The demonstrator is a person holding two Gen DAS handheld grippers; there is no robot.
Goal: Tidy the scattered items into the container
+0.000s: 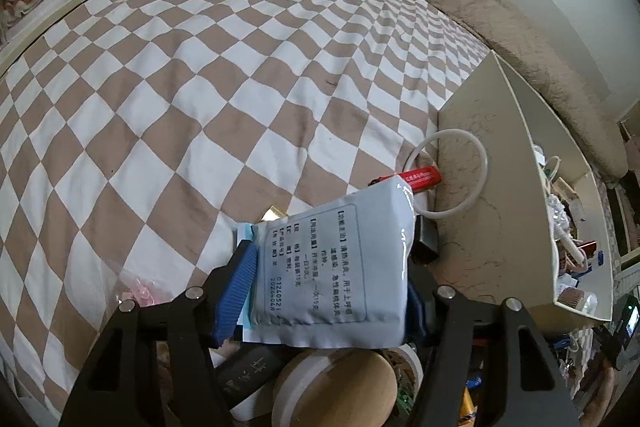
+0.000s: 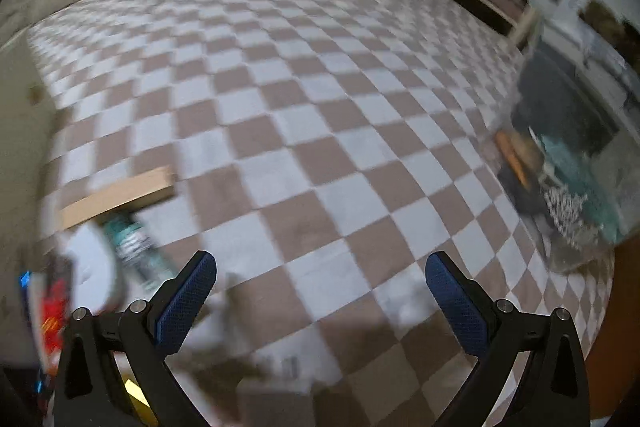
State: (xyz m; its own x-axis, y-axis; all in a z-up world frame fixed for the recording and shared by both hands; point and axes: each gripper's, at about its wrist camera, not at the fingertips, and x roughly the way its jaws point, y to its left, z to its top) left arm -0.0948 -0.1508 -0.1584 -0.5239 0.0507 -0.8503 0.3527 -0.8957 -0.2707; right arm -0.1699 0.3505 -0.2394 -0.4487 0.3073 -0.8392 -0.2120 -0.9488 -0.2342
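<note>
Left gripper (image 1: 332,291) fingers are pinching a pale blue sachet (image 1: 332,267) beside the beige container (image 1: 492,187). Right gripper (image 2: 320,291) fingers are hanging spread over the checkered bed (image 2: 320,131).

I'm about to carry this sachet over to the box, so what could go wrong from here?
The left gripper pinches the pale blue sachet only by its edges, so it may buckle and slip out. The white ring and red tube lie close ahead against the box and could get knocked.
</note>
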